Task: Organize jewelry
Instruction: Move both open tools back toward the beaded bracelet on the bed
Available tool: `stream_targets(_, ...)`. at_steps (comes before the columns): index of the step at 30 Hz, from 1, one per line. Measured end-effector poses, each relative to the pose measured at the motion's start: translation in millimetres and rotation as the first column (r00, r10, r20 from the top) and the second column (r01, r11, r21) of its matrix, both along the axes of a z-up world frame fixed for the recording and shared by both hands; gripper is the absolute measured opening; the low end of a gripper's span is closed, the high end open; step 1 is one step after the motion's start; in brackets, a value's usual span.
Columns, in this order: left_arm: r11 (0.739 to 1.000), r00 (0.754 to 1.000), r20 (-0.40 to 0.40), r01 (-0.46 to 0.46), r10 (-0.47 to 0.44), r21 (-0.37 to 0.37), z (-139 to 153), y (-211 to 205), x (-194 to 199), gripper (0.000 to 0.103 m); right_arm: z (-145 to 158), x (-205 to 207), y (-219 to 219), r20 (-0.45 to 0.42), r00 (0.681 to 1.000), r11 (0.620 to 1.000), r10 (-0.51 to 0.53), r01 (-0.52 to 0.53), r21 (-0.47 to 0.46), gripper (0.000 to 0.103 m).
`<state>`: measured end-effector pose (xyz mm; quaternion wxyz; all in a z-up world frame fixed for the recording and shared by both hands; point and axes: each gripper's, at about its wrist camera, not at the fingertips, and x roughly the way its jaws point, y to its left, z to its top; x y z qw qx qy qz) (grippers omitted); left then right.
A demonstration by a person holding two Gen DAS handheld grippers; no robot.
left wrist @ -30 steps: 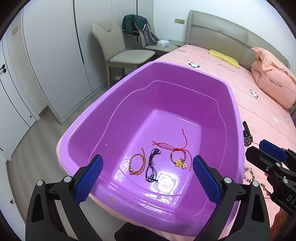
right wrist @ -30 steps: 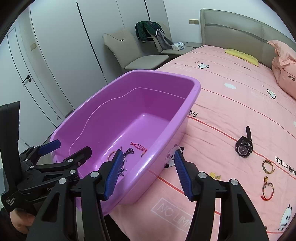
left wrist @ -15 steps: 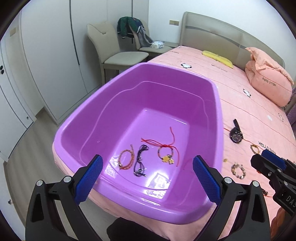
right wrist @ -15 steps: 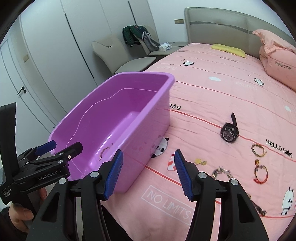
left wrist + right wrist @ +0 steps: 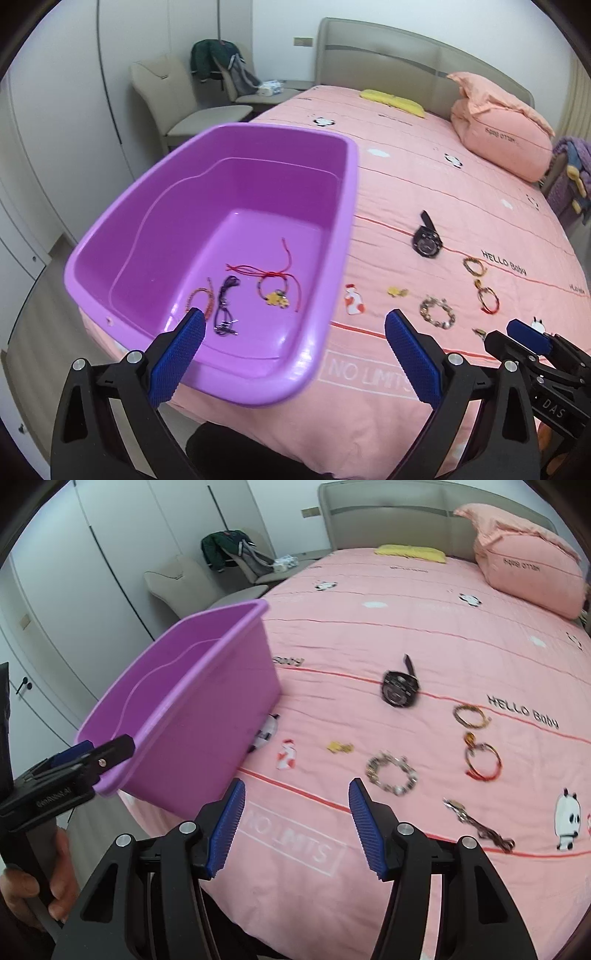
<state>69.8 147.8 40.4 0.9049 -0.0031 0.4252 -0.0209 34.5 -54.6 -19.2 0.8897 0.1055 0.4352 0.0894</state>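
A purple plastic tub stands on the pink bed's near left corner; it also shows in the right wrist view. Inside lie an orange bracelet, a dark purple cord bracelet and a red-string bracelet with a yellow flower charm. On the bedspread lie a black watch, a gold bangle, a red-and-gold bracelet, a silver beaded bracelet, a small yellow piece and a chain. My left gripper is open and empty over the tub's near rim. My right gripper is open and empty above the bedspread.
A pink pillow and a yellow cushion lie by the headboard. Two beige chairs with clothes draped on one stand left of the bed, before white wardrobes. The bed's near edge drops to a wooden floor.
Both grippers have swung right, away from the tub toward the jewelry on the bedspread. The tub has slid left in both views. Both stay open and empty.
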Motion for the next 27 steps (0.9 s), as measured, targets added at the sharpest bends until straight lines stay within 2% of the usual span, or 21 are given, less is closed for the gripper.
stream_targets(7, 0.998, 0.998, -0.014, 0.063, -0.063, -0.016, -8.0, -37.8, -5.8, 0.096, -13.9, -22.1, -42.8, -0.025, 0.996, 0.997, -0.082, 0.082, -0.009, 0.056)
stream_targets(10, 0.997, 0.997, 0.0, 0.08, -0.08, 0.02, -10.1, -55.3, -9.0, 0.097, -19.7, -30.5, -59.7, -0.029, 0.994, 0.994, -0.109, 0.109, -0.004, 0.056)
stream_targets(19, 0.985, 0.985, -0.019, 0.172, -0.171, 0.018, -18.8, -98.0, -11.3, 0.097, -33.7, -44.9, -103.2, -0.045, 0.98, 0.981, -0.192, 0.193, 0.018, 0.056)
stream_targets(27, 0.974, 0.972, -0.066, 0.227, -0.226, 0.013, -48.8, -138.2, 1.1, 0.097, -49.3, -44.7, -129.7, -0.057, 0.97, 0.971, -0.237, 0.237, -0.01, 0.056)
